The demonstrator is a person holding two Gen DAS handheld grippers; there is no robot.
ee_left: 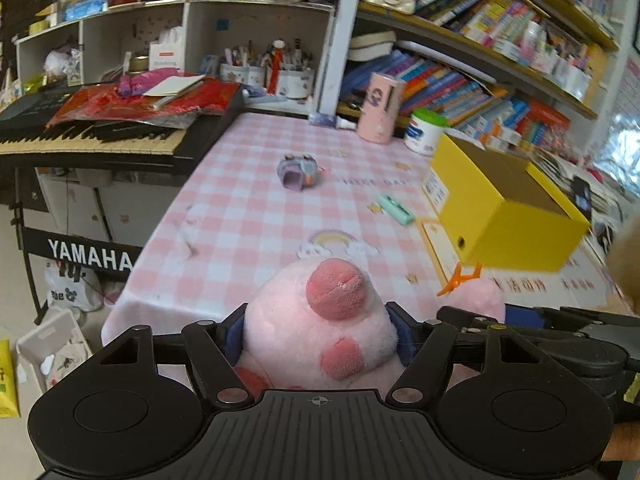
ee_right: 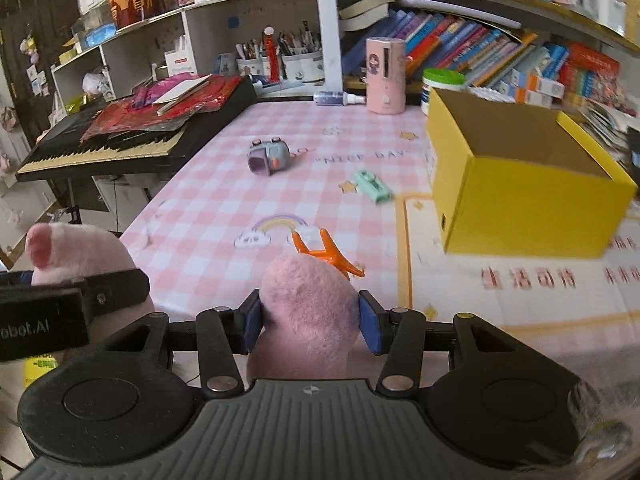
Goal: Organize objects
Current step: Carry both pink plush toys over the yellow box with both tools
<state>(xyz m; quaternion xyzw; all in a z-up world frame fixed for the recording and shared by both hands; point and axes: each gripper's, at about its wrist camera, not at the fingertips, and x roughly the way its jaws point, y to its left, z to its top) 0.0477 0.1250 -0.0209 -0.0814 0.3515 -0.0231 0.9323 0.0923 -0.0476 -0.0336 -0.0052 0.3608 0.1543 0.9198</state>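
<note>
A pink plush toy (ee_left: 320,332) is held by both grippers above the near edge of the pink checked table (ee_left: 248,208). My left gripper (ee_left: 320,334) is shut on its snouted end. My right gripper (ee_right: 310,320) is shut on another part of the plush toy (ee_right: 308,308); the left gripper (ee_right: 60,312) shows at the far left. An open yellow box (ee_right: 520,196) stands at the right, empty as far as I can see. A grey toy car (ee_right: 266,156), a green eraser-like item (ee_right: 372,186) and an orange clip (ee_right: 328,256) lie on the table.
A Yamaha keyboard (ee_right: 120,140) piled with red papers borders the table's left side. A pink cylinder (ee_right: 386,76), a white tub (ee_right: 442,82) and a small bottle (ee_right: 336,98) stand at the back. Bookshelves (ee_right: 500,60) and pen cups (ee_right: 288,62) are behind.
</note>
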